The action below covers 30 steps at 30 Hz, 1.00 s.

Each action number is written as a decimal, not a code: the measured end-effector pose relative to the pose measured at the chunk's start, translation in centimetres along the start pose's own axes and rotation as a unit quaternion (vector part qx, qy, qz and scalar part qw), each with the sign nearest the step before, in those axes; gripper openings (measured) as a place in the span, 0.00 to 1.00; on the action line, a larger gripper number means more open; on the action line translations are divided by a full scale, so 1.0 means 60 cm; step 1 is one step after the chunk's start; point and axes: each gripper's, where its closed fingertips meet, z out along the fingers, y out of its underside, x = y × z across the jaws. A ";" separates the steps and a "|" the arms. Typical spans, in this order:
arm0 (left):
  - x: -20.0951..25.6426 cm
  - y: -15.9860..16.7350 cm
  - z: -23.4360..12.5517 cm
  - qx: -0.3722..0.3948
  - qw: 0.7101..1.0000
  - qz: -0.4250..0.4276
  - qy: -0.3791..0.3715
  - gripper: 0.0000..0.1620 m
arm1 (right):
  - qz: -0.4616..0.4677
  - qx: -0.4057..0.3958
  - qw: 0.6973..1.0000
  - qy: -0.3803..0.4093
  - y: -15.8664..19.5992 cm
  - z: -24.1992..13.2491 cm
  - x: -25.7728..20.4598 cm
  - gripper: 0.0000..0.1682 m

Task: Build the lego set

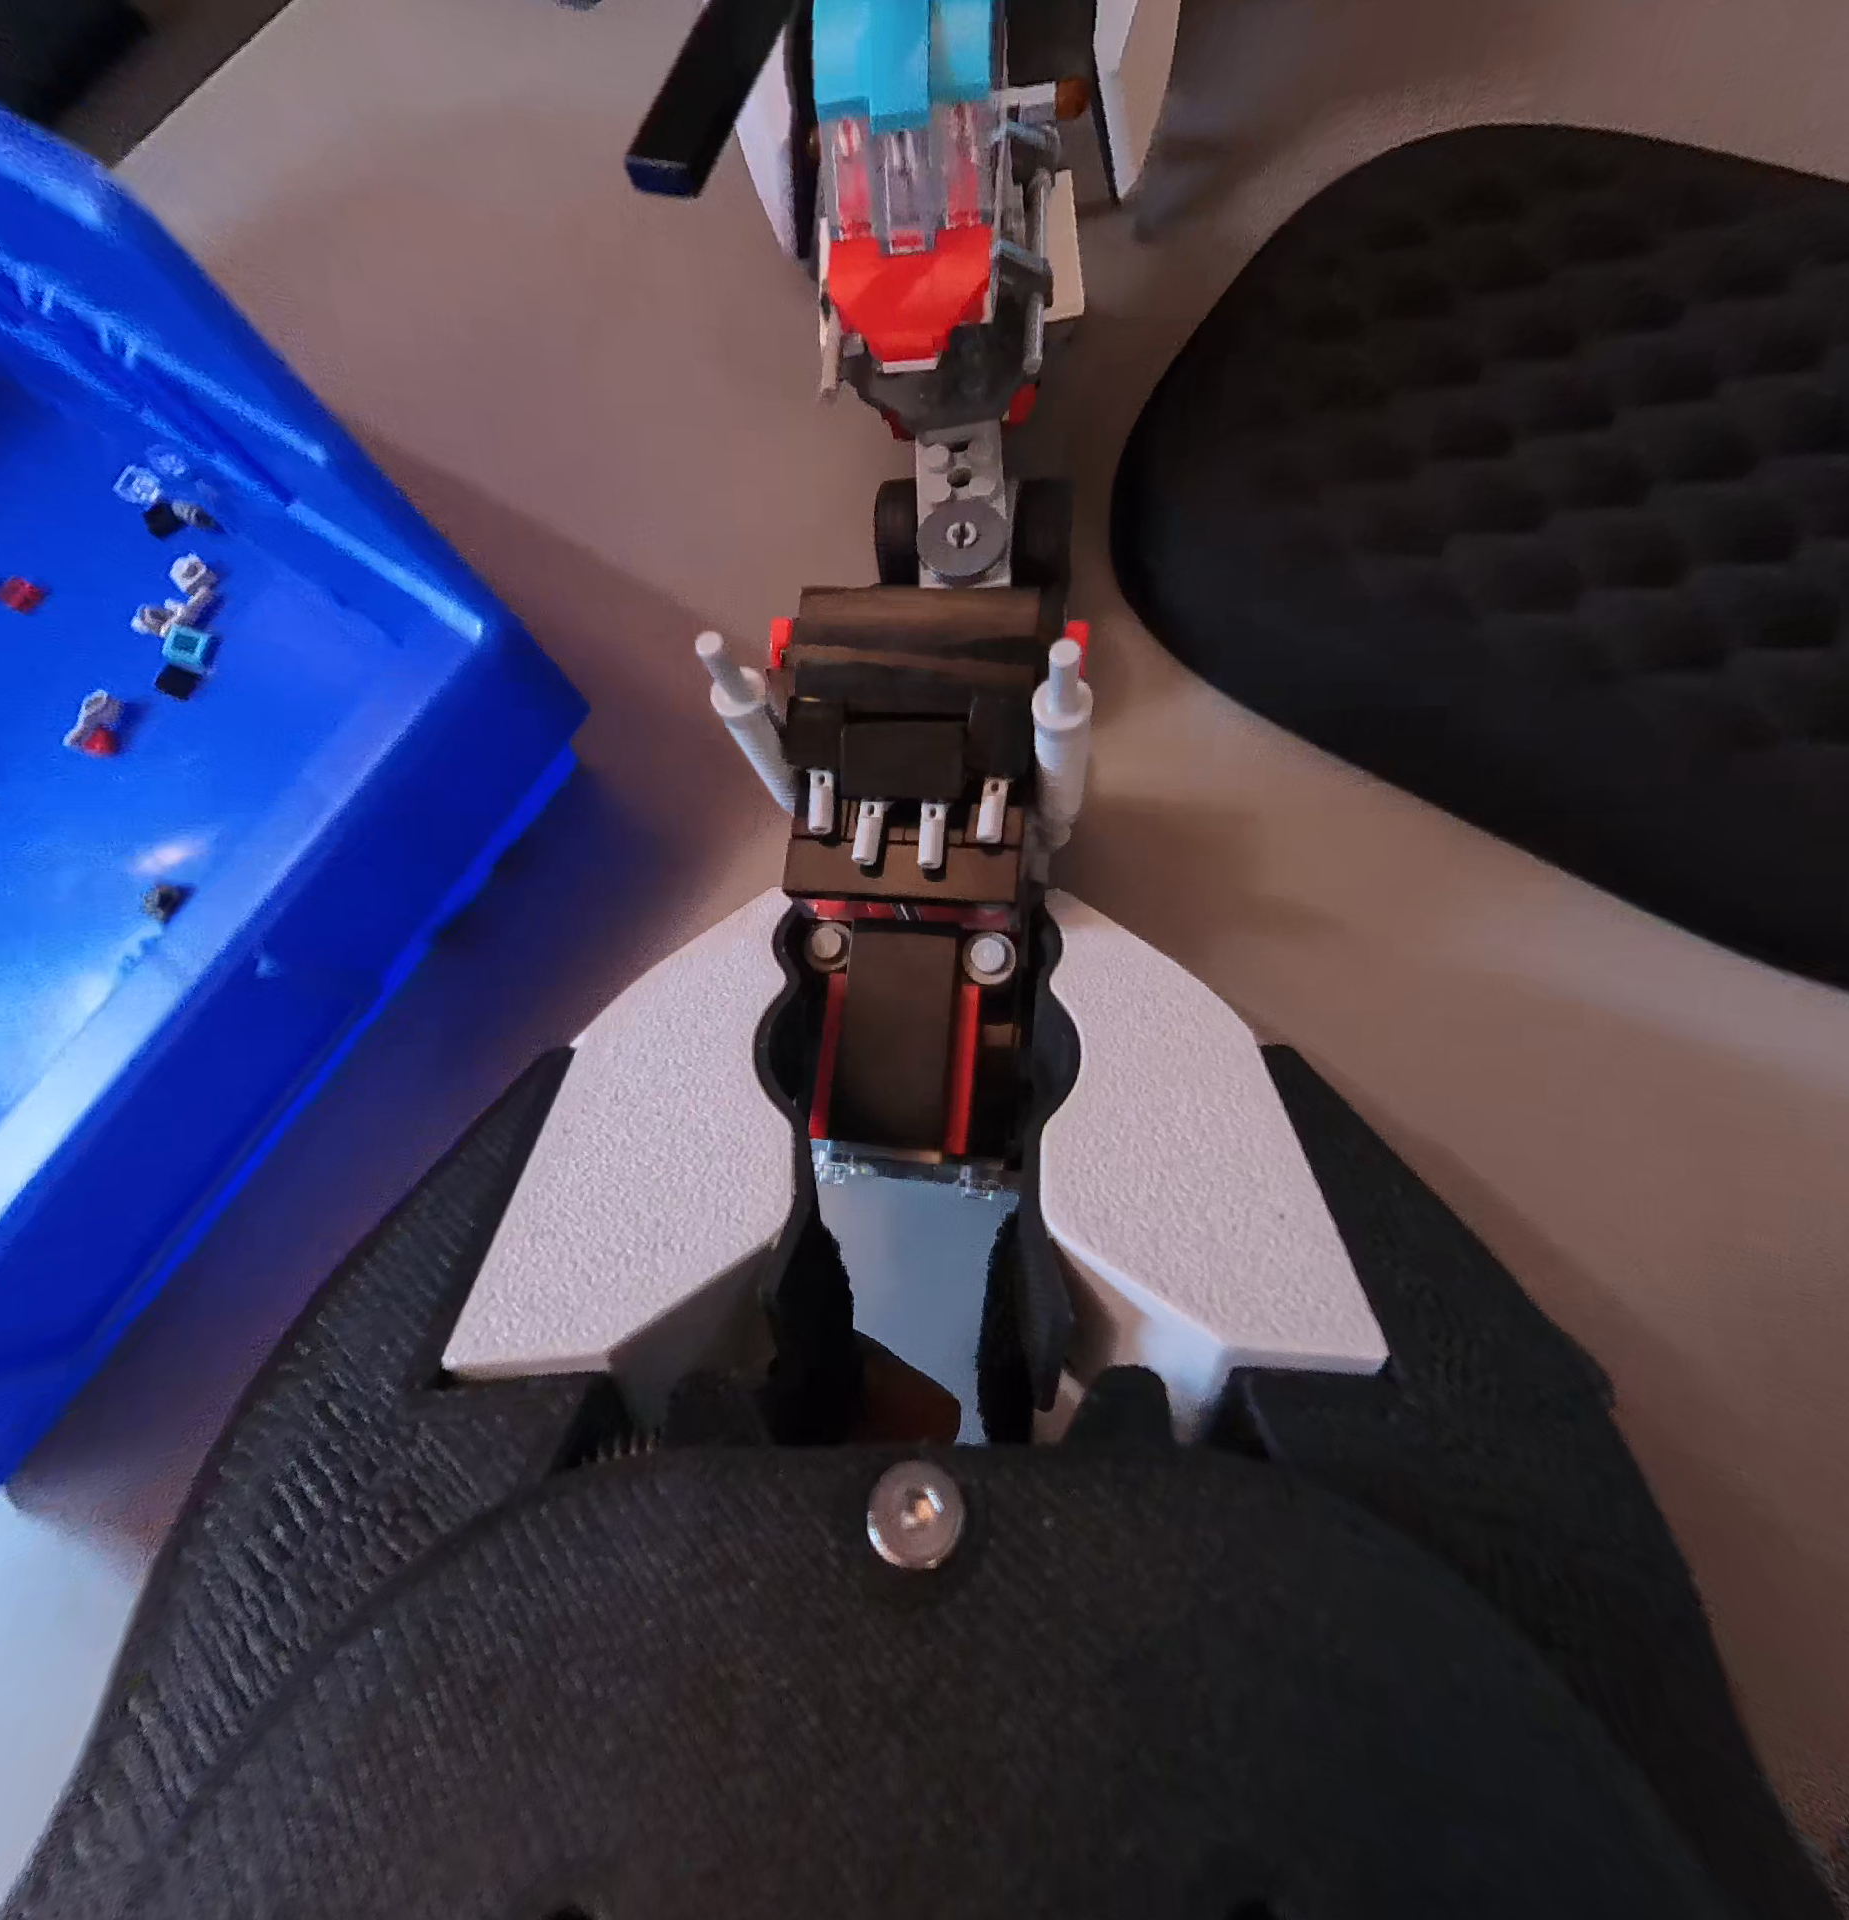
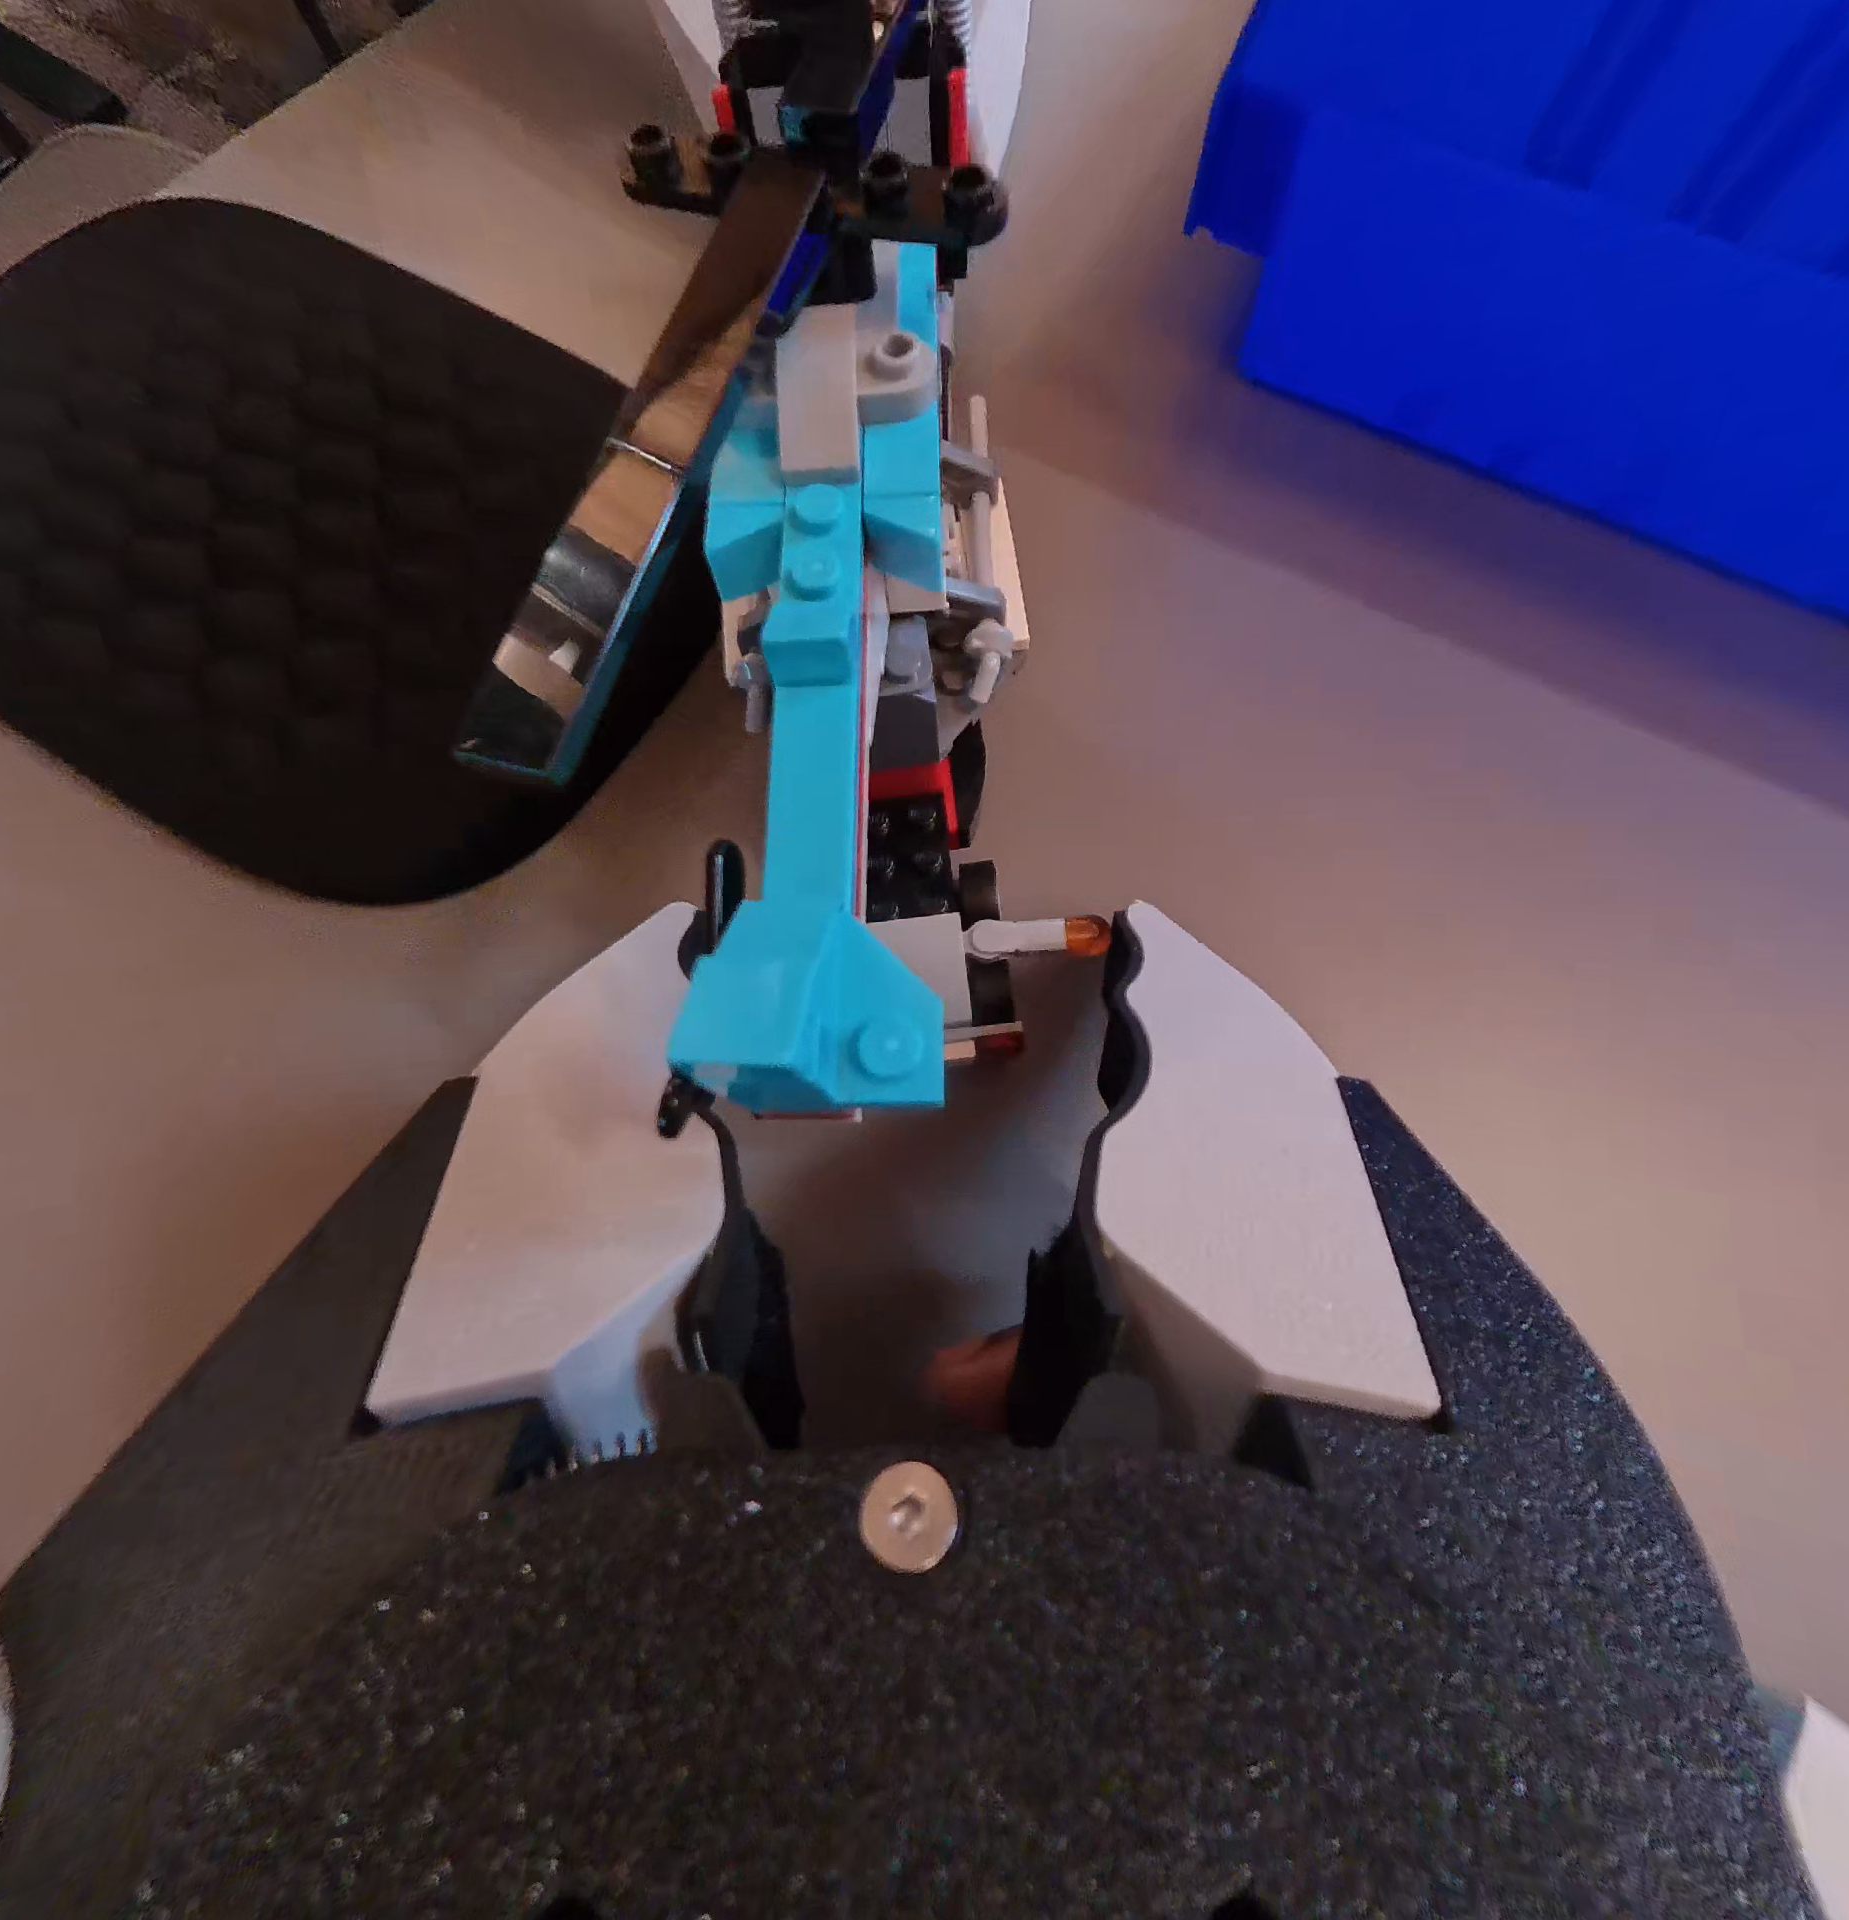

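Observation:
My left gripper [image 1: 904,997] is shut on a black and red lego truck [image 1: 904,790], with the white fingers [image 1: 681,1101] clamping the cab's sides. The truck's grey chassis with a round turntable [image 1: 959,532] points away. Just beyond it is the turquoise, red and clear helicopter [image 1: 909,208]. In the right wrist view, my right gripper [image 2: 899,935] holds the helicopter [image 2: 811,727] by its tail [image 2: 816,1018]. The tail rotor lies against the left finger, and an orange light [image 2: 1088,933] touches the right finger. A black rotor blade [image 2: 629,468] sticks out to the left. The truck [image 2: 878,156] is at the far end.
A blue bin [image 1: 224,935] with several small loose pieces [image 1: 182,634] stands left of the truck; it also shows in the right wrist view [image 2: 1574,312]. A black quilted mat [image 1: 1522,540] lies on the beige table [image 1: 546,364], and also shows in the right wrist view [image 2: 224,540]. The tips of one gripper are about 15 centimeters away from the tips of the other.

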 end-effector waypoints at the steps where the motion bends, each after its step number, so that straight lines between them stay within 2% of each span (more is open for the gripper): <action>1: -0.001 -0.007 0.008 -0.003 1.000 0.003 0.004 0.24 | 0.002 -0.004 1.000 0.004 0.007 -0.009 0.001 0.43; 10: 0.008 -0.093 0.101 -0.013 0.999 0.017 0.039 0.24 | 0.044 -0.013 0.998 0.050 0.090 -0.106 0.007 0.41; 13: 0.014 -0.123 0.132 -0.020 0.999 0.023 0.044 0.24 | 0.059 -0.013 0.996 0.059 0.121 -0.139 0.002 0.38; 21: 0.032 -0.192 0.204 -0.026 0.999 -0.004 0.043 0.24 | 0.103 0.003 0.990 0.100 0.174 -0.205 0.009 0.51; 30: 0.038 -0.226 0.238 -0.059 0.998 -0.038 -0.005 0.24 | 0.120 0.005 0.986 0.119 0.210 -0.255 0.007 0.43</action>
